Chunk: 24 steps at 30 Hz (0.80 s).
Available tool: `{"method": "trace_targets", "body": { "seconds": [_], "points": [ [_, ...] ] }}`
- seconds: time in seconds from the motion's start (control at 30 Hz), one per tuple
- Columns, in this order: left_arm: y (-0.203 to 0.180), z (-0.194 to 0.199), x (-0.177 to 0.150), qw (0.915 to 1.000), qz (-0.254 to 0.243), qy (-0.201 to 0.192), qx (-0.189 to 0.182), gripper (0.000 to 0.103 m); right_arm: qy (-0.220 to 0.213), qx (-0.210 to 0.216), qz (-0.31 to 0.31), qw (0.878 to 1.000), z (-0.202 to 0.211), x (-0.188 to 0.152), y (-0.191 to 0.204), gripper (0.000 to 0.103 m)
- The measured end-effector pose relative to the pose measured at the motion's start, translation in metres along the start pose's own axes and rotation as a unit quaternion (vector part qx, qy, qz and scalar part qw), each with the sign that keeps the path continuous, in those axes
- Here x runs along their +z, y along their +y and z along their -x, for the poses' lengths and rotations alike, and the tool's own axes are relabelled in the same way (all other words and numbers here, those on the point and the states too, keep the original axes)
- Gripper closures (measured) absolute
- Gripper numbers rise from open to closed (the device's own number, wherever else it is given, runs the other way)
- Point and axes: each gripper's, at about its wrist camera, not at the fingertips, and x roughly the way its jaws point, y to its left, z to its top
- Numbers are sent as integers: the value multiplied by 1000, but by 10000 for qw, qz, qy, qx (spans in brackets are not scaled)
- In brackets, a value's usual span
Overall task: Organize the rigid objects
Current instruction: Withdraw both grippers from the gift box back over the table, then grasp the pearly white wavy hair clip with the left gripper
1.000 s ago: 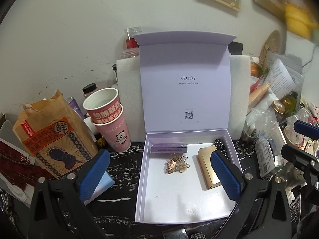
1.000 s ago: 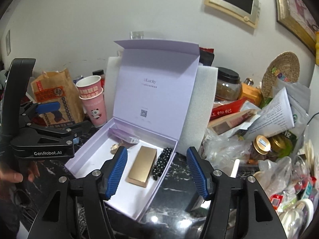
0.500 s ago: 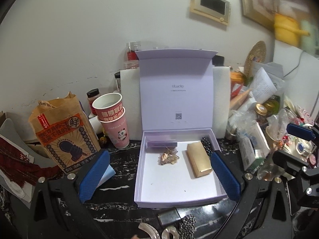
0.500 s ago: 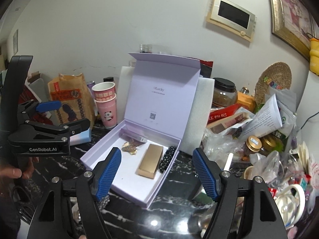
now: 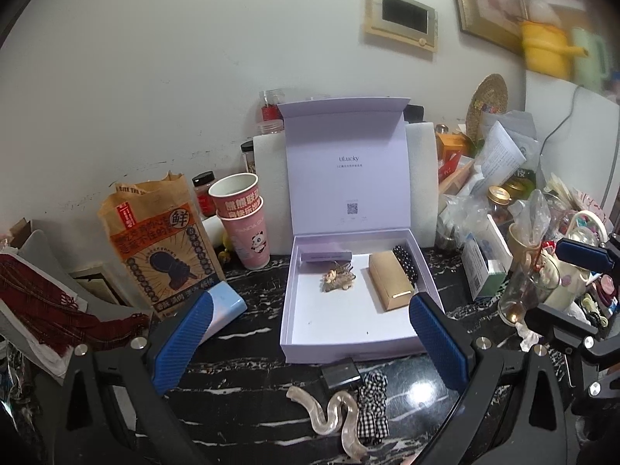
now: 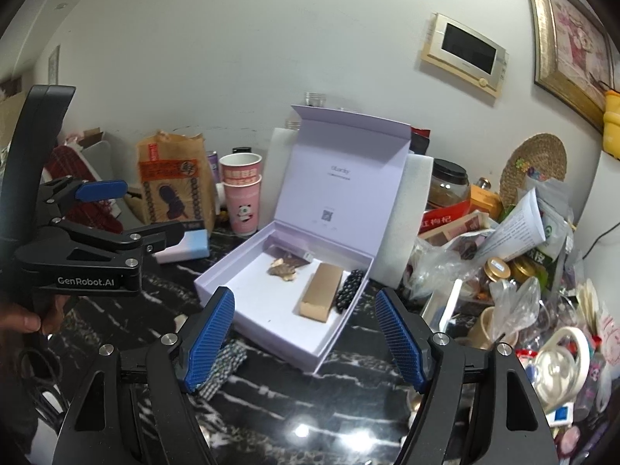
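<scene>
Here the left gripper (image 5: 308, 343) hung over the near edge of the black marble counter (image 5: 248, 372), jaws spread wide with nothing between them. The right gripper (image 6: 304, 343) likewise stood released and empty; its jaws had just been opening. Neither touched any object.

The lilac box (image 5: 350, 343) sat mid-counter, lid upright against a white foam block (image 5: 420, 178) at the far side. Inside, along the far wall: a purple tube (image 5: 325, 255). Just near of it, a gold hair clip (image 5: 338, 281). To the right, a gold case (image 5: 389, 285), and a string of black beads (image 5: 405, 261) between the case and the right wall, touching the case as far as could be told.

Outside the box, against its near wall: a small dark block (image 5: 341, 374). Near of that lay a clear wavy clip (image 5: 329, 414) and a checked scrunchie (image 5: 372, 407), side by side on the counter.

Left of the box: two stacked paper cups (image 5: 242, 217), a brown paper bag (image 5: 161, 240), a pale blue pack (image 5: 226, 308). Right of the box: a dense heap of jars, bags and papers, not sorted out individually.

In the right wrist view a hand (image 6: 23, 321) gripped the left gripper's handle at the left edge.
</scene>
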Motion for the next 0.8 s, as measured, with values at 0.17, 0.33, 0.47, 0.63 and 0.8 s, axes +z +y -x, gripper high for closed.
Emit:
{"method": "trace_targets", "body": {
  "seconds": [0.17,0.33,0.47,0.63,0.8],
  "points": [
    [-2,14,-13,10000,-64,5,-11,0,56,95,-10,9999,8,-14,8,27],
    [-3,22,-26,10000,-21,67,-63,0,126,159,-44,9998,12,-28,14,27],
    [-1,24,-39,9998,77,126,-136,0,191,268,-96,9994,12,-42,16,27],
    [0,22,-58,9993,141,271,-236,0,313,394,-62,9987,8,-56,22,27],
    [1,13,-79,9980,257,451,-357,0,442,535,-32,9976,1,-72,29,27]
  ]
}}
